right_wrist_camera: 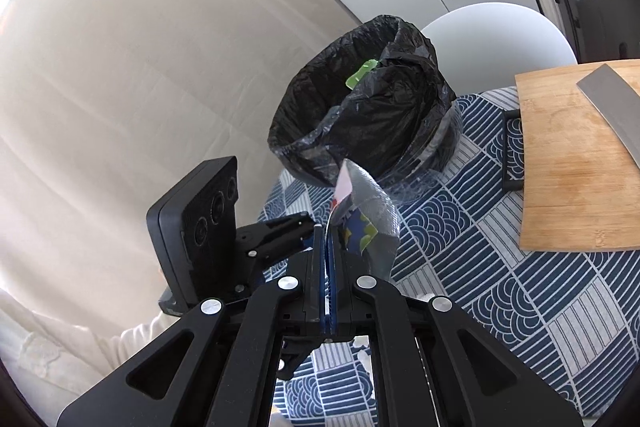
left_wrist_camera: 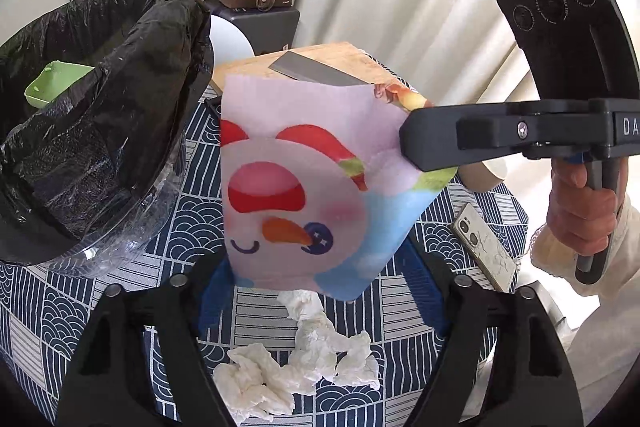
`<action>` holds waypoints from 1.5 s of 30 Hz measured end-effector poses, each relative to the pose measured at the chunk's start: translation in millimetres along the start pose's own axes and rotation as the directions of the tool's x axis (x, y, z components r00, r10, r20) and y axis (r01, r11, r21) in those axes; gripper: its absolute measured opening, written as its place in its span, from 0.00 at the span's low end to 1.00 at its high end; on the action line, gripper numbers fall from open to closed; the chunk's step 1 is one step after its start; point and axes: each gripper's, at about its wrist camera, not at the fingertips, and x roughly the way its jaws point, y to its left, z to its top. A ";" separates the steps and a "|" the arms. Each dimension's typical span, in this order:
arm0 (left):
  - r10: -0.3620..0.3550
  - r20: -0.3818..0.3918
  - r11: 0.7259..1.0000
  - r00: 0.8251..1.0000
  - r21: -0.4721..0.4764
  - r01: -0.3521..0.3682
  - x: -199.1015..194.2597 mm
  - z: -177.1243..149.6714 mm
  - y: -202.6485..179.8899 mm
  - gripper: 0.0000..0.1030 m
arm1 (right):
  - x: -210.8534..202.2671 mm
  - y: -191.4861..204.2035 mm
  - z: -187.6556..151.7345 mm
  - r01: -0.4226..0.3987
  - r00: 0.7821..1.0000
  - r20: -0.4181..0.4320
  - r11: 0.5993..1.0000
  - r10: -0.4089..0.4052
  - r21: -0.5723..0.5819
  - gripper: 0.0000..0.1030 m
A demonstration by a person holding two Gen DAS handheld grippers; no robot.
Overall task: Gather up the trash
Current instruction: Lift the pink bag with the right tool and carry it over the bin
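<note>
So the right gripper (left_wrist_camera: 412,143) has its fingers clamped tight on the top corner of a snowman-print snack bag (left_wrist_camera: 312,187), holding it up in the air over the counter (left_wrist_camera: 460,311), just beside the trash bin (left_wrist_camera: 100,115) with the black liner. There's a green container (left_wrist_camera: 56,87) already sitting inside the bin. The left gripper (left_wrist_camera: 320,311) has its fingers spread apart with nothing pinched; crumpled white tissues (left_wrist_camera: 300,359) lie on the blue patterned cloth right below them. A phone (left_wrist_camera: 484,247), cutting board (right_wrist_camera: 580,163) and cleaver blade (right_wrist_camera: 616,103) sit nearby.
</note>
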 end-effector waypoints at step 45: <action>0.242 0.163 0.967 0.957 0.046 -0.252 -146.8 22.4 -15.0 0.62 | -17.5 127.7 32.5 -0.087 0.992 0.061 0.945 0.111 -0.317 0.01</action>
